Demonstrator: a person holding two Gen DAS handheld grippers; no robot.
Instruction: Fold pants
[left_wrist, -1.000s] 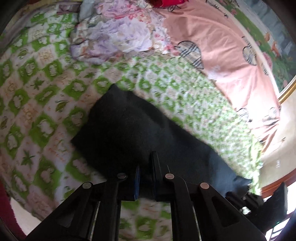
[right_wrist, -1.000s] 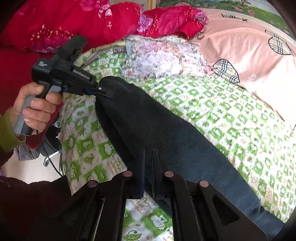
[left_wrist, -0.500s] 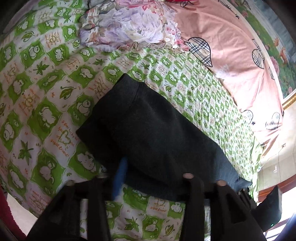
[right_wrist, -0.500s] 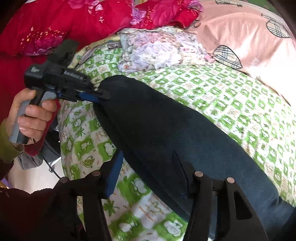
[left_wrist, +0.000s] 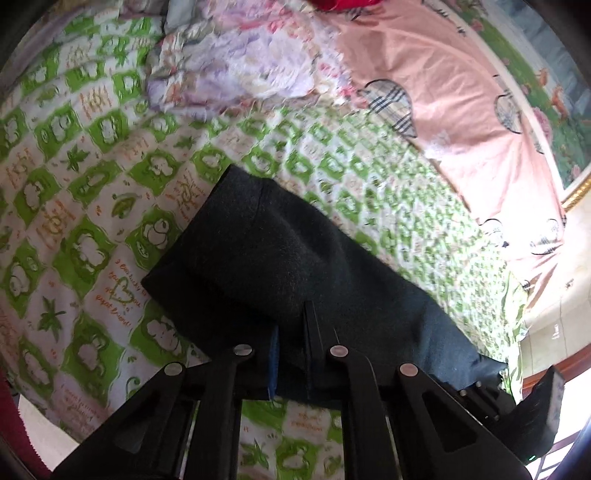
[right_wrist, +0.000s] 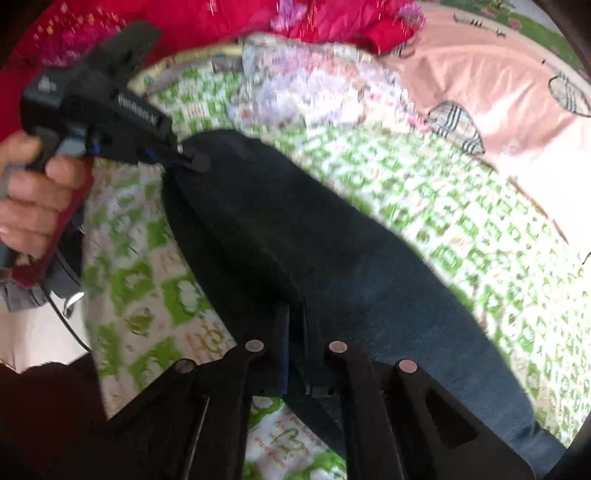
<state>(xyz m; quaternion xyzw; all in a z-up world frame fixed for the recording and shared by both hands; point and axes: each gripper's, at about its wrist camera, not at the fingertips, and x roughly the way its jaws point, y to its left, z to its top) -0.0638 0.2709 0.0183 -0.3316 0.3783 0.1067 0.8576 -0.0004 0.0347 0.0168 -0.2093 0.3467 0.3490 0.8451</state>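
Dark blue-grey pants (left_wrist: 295, 266) lie in a long strip on a green and white patterned bedspread (left_wrist: 74, 206). My left gripper (left_wrist: 291, 336) is shut on the near edge of the pants at one end. My right gripper (right_wrist: 295, 325) is shut on the near edge further along the same pants (right_wrist: 332, 251). In the right wrist view the left gripper (right_wrist: 184, 158) shows at the upper left, held by a hand, pinching the pants' far end. The right gripper's body shows at the bottom right of the left wrist view (left_wrist: 532, 402).
A crumpled floral cloth (left_wrist: 240, 66) lies beyond the pants. A pink sheet with plaid patches (left_wrist: 461, 103) covers the bed's far right. Red bedding (right_wrist: 221, 22) is piled at the back. The bed's edge and the floor (right_wrist: 33, 332) are to the left.
Both grippers opened half a second ago and have now shut again on the near edge of the pants. The views are blurred with motion.
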